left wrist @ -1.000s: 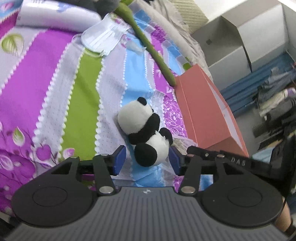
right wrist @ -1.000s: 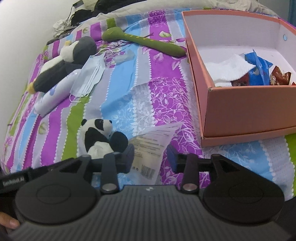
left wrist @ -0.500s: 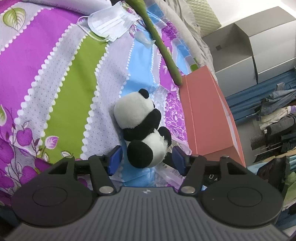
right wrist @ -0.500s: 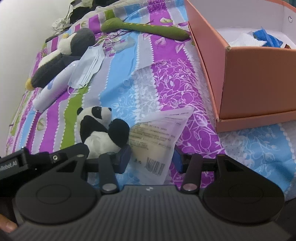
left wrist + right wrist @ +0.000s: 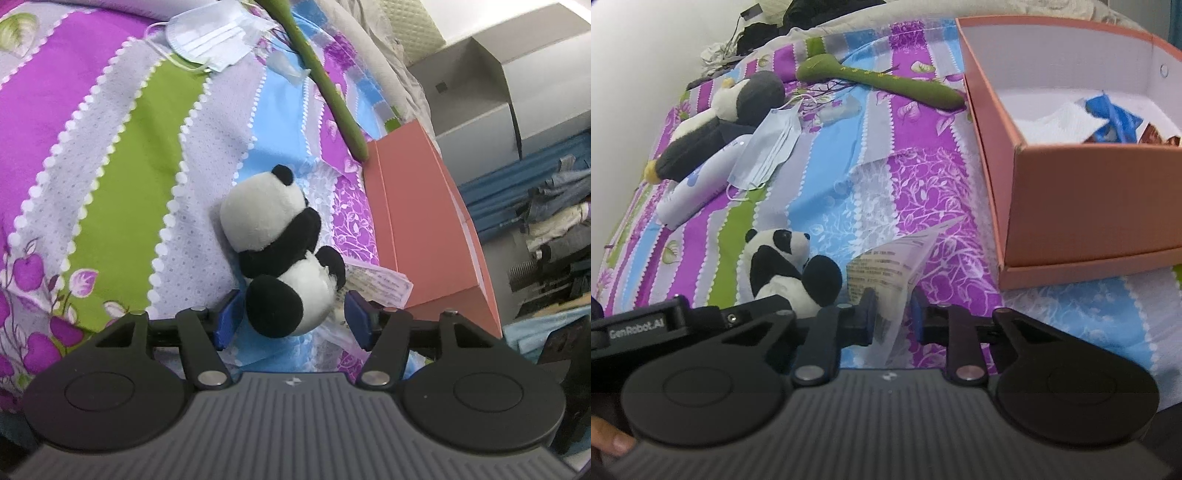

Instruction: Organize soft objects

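A small plush panda [image 5: 273, 254] lies on the striped bedspread; its lower body sits between the open fingers of my left gripper [image 5: 291, 321]. It also shows in the right wrist view [image 5: 786, 266]. My right gripper [image 5: 892, 317] is shut on a clear plastic packet [image 5: 890, 273] with printed text, lifting its near end. The orange box [image 5: 1089, 206] stands to the right, holding white paper and wrappers. The left gripper's body [image 5: 665, 325] shows at the left of the right wrist view.
A green plush snake [image 5: 882, 79], a penguin plush [image 5: 720, 122], a blue face mask [image 5: 768, 147] and a white roll [image 5: 698, 184] lie further back on the bed. Grey cabinets [image 5: 498, 92] and clothes stand beyond the bed's edge.
My right gripper has closed on the plastic packet and raised it. My left gripper has moved forward so the panda's lower body sits between its fingers.
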Demonstrator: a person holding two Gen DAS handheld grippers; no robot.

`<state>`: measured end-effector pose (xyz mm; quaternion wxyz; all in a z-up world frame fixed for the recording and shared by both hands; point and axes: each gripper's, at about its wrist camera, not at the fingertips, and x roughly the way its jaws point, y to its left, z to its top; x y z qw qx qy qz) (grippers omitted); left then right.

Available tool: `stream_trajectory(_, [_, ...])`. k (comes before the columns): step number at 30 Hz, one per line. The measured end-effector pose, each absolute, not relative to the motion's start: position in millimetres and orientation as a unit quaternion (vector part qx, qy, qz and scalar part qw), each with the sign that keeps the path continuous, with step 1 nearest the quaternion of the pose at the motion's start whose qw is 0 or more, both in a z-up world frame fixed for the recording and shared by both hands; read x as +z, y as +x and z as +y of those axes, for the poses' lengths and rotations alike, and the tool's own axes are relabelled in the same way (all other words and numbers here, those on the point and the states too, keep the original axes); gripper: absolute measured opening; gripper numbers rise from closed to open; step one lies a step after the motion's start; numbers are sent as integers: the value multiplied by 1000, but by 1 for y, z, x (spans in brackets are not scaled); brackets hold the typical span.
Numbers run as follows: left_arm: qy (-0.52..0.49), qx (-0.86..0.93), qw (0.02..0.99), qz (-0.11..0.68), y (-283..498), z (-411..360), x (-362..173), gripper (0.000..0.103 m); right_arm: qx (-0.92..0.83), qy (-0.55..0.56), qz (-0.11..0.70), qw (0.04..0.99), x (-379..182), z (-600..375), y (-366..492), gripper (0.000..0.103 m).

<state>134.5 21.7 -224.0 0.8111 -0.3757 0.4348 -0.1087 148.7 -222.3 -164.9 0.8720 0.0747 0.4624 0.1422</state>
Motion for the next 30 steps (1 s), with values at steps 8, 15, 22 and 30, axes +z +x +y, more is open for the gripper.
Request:
stream_trajectory(8, [-330, -93, 830, 440, 139, 15, -219, 59, 133, 54, 459, 877, -159, -222, 146, 23])
stream_trajectory(15, [-296, -83, 848, 432, 134, 10, -207, 48, 128, 39, 452, 882, -152, -222, 142, 21])
stream_trajectory(22, [-283, -77, 857, 423, 127, 13, -188, 47, 137, 25, 442, 886, -137, -219, 134, 20])
stream_trajectory(30, [-262, -68, 863, 427, 123, 19, -154, 47, 144, 17, 429, 892, -111, -216, 127, 20])
